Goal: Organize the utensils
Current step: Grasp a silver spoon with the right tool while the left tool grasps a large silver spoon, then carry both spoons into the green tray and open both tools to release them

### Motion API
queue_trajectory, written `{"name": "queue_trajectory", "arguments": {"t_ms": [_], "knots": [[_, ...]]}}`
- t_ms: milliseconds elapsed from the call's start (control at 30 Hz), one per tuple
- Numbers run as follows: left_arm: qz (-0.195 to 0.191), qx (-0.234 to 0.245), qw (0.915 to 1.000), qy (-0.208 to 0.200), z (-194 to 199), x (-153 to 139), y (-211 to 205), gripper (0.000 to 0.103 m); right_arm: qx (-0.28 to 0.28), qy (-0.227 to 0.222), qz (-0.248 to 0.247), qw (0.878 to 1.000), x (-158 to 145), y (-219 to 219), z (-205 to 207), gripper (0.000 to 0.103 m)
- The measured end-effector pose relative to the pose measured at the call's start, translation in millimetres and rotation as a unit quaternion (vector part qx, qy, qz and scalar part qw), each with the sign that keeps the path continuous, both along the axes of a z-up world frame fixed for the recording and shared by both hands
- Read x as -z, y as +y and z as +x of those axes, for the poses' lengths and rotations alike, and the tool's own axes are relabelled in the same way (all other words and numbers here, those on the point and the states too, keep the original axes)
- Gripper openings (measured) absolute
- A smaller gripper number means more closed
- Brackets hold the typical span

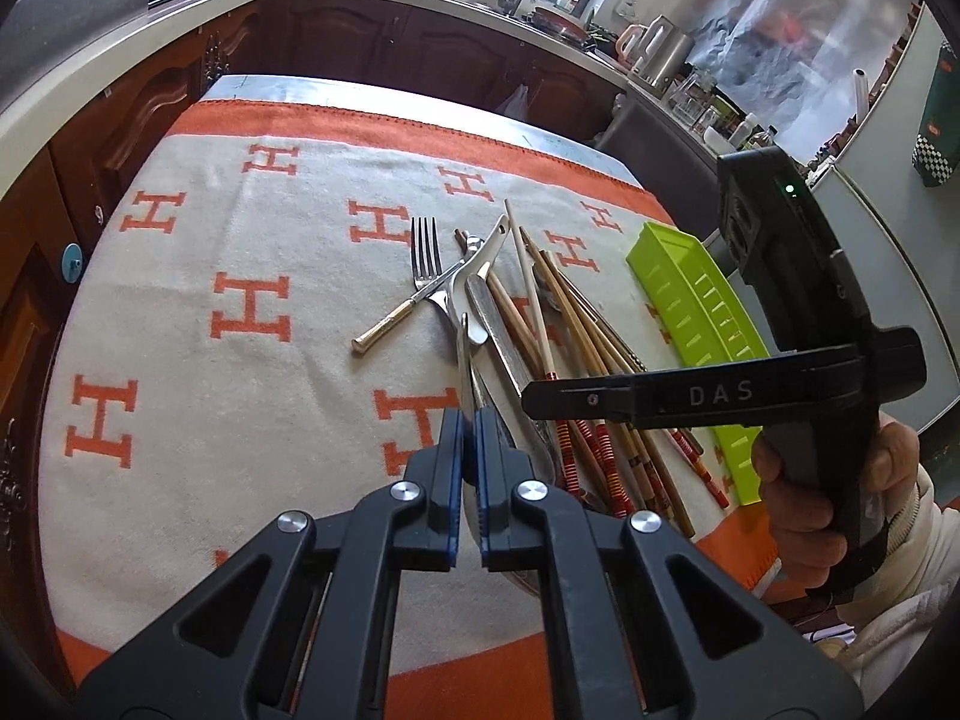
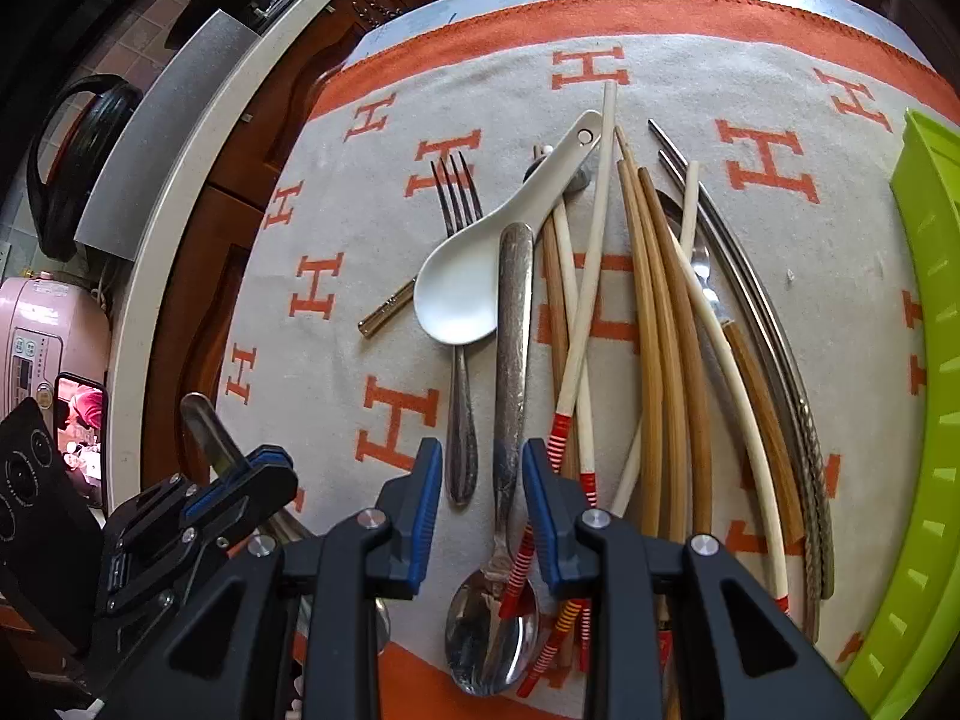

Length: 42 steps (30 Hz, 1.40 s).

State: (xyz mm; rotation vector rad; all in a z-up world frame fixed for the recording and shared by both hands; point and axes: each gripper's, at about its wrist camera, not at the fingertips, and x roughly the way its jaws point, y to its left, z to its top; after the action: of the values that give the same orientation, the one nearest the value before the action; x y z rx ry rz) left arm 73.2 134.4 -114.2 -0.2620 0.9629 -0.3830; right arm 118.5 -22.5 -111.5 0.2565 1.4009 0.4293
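The left gripper (image 1: 470,420) has its fingers (image 1: 451,450) pressed together on the handle of a metal spoon (image 1: 465,360), whose slim handle rises out between the blue pads and points toward the white ceramic spoon (image 2: 462,276); in the right wrist view the same gripper (image 2: 249,468) sits off to the left of that white spoon, with the metal handle sticking up out of it. The right gripper (image 2: 483,480) hangs over the heap with its fingers (image 2: 420,516) about half apart, one on each side of a long patterned steel spoon (image 2: 510,372) without pressing on it (whether they brush it cannot be told). That steel spoon lies just right of the white spoon, its handle tip crossing the white bowl's edge. A fork (image 2: 456,192) lies under the white spoon, tines past its far-left side and its gold handle reaching out to the left. Right of the white spoon is a loose bundle of chopsticks (image 2: 654,324), wooden, pale and metal, several with red-striped ends. Well to the right of the white spoon, beyond the chopsticks, stands a lime green tray (image 2: 924,324). Everything rests on a cream and orange cloth (image 1: 240,240) with H letters, spread over the tabletop (image 1: 384,90). A hand (image 1: 804,498) in a pale sleeve grips the right gripper's handle.
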Motion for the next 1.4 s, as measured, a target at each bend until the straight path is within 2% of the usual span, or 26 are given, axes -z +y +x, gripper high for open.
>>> {"name": "queue_trajectory", "arguments": {"t_ms": [233,300,367,433,533,767,1033,1267,1400], "knots": [[-0.011,-0.011,0.9999,0.006,-5.8,2.6,13.0,0.002,-0.004,0.018,-0.037,0.999,9.0,6.7,-3.5,0.027],[-0.015,-0.013,0.9998,0.009,-7.1,3.7,15.0,0.002,-0.012,0.007,-0.05,0.999,8.0,11.0,-8.0,0.026],[-0.019,-0.012,0.9997,0.011,-8.3,4.5,16.6,0.002,-0.018,-0.001,-0.064,0.998,8.2,16.1,-10.9,0.02],[-0.021,-0.012,0.9997,0.01,-8.4,4.9,17.0,0.002,-0.024,-0.015,-0.086,0.996,7.7,21.0,-14.7,0.009],[-0.022,-0.013,0.9996,0.009,-11.3,3.5,18.3,0.002,-0.024,-0.028,-0.094,0.995,7.0,22.4,-20.0,0.009],[-0.02,-0.016,0.9997,0.007,-21.4,-3.1,19.5,0.002,-0.02,-0.036,-0.06,0.997,4.0,16.4,-33.5,0.008],[-0.017,-0.01,0.9998,0.004,-34.4,-12.7,10.4,0.002,-0.012,-0.039,-0.018,0.999,-12.6,-2.1,-54.4,0.008],[-0.014,0.013,0.9998,0.0,-42.6,-27.2,-12.5,0.002,0.008,-0.055,0.01,0.998,-37.4,-35.6,-74.4,0.008],[-0.01,0.04,0.9991,-0.007,-43.1,-41.4,-40.0,0.002,0.03,-0.075,0.012,0.997,-55.3,-66.3,-85.6,0.008]]}}
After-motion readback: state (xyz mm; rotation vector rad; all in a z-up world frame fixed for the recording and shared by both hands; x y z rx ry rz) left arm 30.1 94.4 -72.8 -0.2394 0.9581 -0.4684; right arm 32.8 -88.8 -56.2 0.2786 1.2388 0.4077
